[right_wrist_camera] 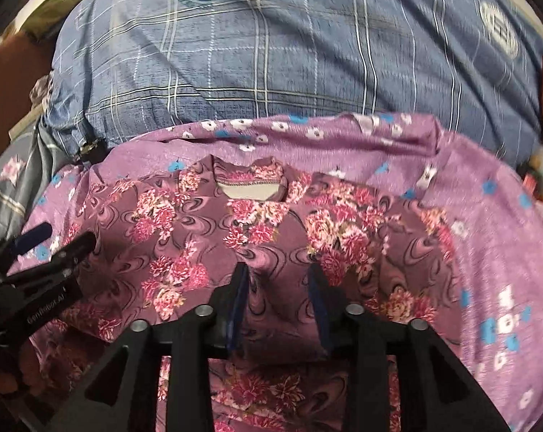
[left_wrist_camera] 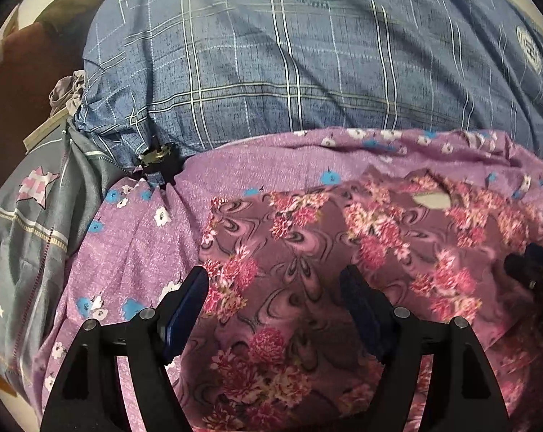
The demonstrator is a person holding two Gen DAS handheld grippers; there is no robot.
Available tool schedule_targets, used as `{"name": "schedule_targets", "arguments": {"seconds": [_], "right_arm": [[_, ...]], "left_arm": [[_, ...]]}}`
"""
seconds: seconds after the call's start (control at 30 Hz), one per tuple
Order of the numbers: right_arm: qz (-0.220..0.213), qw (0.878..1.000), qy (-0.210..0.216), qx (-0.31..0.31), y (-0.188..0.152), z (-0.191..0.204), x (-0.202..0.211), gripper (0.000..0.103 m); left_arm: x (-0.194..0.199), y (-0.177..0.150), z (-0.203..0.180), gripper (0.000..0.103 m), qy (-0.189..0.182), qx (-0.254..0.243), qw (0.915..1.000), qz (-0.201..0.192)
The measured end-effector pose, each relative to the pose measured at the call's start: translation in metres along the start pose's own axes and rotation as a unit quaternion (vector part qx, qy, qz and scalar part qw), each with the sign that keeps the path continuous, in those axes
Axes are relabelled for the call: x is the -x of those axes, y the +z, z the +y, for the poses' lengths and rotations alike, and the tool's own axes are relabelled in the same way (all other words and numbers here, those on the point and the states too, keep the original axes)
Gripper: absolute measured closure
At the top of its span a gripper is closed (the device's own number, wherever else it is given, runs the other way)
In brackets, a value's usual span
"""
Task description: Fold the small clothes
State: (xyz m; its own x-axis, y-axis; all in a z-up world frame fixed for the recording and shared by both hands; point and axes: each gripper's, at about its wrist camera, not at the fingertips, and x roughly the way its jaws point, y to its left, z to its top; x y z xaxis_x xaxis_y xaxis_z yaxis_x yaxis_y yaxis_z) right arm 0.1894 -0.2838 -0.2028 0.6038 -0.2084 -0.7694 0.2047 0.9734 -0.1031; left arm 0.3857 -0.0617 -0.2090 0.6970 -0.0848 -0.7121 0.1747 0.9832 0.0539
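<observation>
Mauve pink-floral garment [right_wrist_camera: 271, 237], blue plaid pillow [left_wrist_camera: 271, 72]

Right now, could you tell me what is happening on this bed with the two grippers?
A person holds a gripper in each hand over a small floral top spread on a purple flowered sheet, its neckline toward a blue plaid pillow. The left gripper is open over the cloth, holding nothing. The right gripper is partly open above the middle of the garment, gripping nothing. No fold shows yet.

Home bedroom: bed with purple floral sheet [left_wrist_camera: 134, 252], big blue plaid pillow [left_wrist_camera: 271, 72], grey star-print bedding [left_wrist_camera: 30, 223].
</observation>
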Motion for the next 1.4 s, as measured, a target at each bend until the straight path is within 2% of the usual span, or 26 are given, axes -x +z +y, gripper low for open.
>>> {"name": "schedule_targets", "arguments": {"seconds": [0.3, 0.97, 1.23, 1.4], "right_arm": [[-0.014, 0.999, -0.040, 0.015, -0.002, 0.001, 0.011, 0.062], [-0.016, 0.999, -0.027, 0.022, -0.004, 0.010, 0.013, 0.062], [0.004, 0.998, -0.049, 0.025, -0.008, 0.010, 0.001, 0.062], [0.017, 0.999, -0.044, 0.019, -0.010, 0.004, -0.006, 0.062]], "left_arm": [[0.007, -0.002, -0.006, 0.028, -0.006, 0.007, 0.9999, -0.009], [0.005, -0.002, -0.005, 0.028, 0.000, 0.004, 1.0000, -0.007], [0.004, -0.002, -0.003, 0.028, 0.001, 0.002, 1.0000, -0.005], [0.004, -0.002, -0.005, 0.028, -0.001, 0.001, 1.0000, -0.004]]}}
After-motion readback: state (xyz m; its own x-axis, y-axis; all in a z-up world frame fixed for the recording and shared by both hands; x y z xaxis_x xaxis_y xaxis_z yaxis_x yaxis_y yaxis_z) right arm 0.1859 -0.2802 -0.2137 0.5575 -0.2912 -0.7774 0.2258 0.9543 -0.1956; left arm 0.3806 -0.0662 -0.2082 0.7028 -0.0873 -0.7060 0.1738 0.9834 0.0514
